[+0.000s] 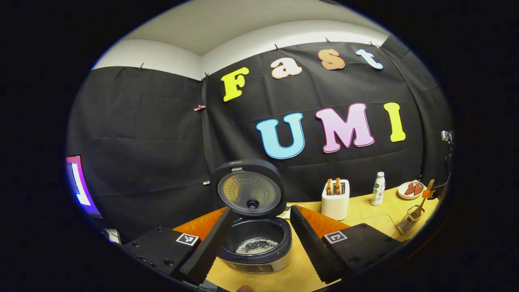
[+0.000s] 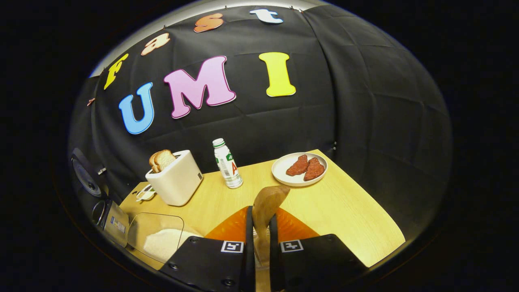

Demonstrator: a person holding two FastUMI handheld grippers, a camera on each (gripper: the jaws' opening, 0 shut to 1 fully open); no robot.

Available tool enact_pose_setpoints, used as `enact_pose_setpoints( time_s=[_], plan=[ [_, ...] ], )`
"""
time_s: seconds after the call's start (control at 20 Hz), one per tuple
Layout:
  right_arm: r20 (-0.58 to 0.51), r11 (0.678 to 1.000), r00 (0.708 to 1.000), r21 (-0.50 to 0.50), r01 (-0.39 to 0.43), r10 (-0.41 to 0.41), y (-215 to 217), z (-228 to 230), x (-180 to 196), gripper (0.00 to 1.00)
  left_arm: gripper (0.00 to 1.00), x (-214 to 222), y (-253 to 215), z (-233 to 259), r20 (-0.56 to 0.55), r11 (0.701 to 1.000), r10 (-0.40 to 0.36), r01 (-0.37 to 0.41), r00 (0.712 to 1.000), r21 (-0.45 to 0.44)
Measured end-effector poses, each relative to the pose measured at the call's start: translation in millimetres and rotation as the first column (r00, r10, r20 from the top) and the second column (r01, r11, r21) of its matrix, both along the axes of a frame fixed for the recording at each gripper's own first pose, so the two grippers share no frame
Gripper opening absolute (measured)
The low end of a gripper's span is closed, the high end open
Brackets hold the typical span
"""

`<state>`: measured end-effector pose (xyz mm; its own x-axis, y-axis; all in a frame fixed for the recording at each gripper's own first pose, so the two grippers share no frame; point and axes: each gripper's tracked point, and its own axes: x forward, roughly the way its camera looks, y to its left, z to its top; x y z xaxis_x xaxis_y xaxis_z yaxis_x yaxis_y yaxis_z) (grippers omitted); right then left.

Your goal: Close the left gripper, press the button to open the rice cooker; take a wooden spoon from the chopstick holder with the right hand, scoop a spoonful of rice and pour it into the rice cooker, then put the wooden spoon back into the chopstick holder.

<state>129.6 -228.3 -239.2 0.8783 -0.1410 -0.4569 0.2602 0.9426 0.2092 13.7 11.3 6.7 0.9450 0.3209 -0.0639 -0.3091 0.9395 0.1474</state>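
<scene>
Now, right gripper (image 2: pixel 259 227): fingers nearly together, pinching the spoon (image 2: pixel 265 211) by its handle, bowl end pointing up and away from the camera over the table (image 2: pixel 344 219).
Spoon load: the bowl shows its back, so I cannot tell if any rice sits in it.
Holder (image 1: pixel 410 218): a wire rack near the table's far right edge in the left gripper view, with what looks like the spoon and the right gripper just over it.
Step in hand, as I judge it: returning the spoon to the holder, since rice already lies in the cooker.
How to do it well: keep the handle vertical, line it up over the holder's opening, lower until it rests on the bottom, then let the fingers part; release too early and the light rack may tip.
Left gripper (image 1: pixel 256 243): fingers spread wide, holding nothing, hovering with the cooker (image 1: pixel 255 239) between them.
Cooker: lid (image 1: pixel 248 187) standing upright and open, a thin scatter of rice (image 1: pixel 256 246) in the pot.
Rice bin (image 2: pixel 156 237): clear container with a white heap, low left in the right gripper view, near the cooker's side.
Around: toaster (image 2: pixel 175 178) with bread, bottle (image 2: pixel 227 164), and plate (image 2: pixel 299 169) with two red pieces, all well apart from the spoon.
</scene>
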Motion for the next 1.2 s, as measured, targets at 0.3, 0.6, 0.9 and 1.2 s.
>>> enact_pose_setpoints(
  time_s=[0.3,0.6,0.9,1.2],
  plan=[
    [0.068,1.0,0.997,-0.006,0.023,-0.022,-2,30,-5,0.14,0.96,-5,8,1,0.006,1.0,0.003,-0.003,1.0,-0.005],
    [0.174,0.997,0.984,-0.052,0.053,-0.043,0,87,-12,0.18,0.96,-9,16,6,0.036,1.0,-0.001,0.002,0.999,-0.027],
    [0.28,0.998,0.96,-0.046,0.037,-0.023,35,148,-10,0.18,0.96,-12,32,5,0.052,0.998,-0.009,0.012,0.999,-0.065],
    [0.302,0.995,0.948,-0.004,-0.099,0.096,131,162,11,0.18,0.96,-22,65,8,0.067,1.0,-0.003,0.005,0.998,-0.025]
  ],
)
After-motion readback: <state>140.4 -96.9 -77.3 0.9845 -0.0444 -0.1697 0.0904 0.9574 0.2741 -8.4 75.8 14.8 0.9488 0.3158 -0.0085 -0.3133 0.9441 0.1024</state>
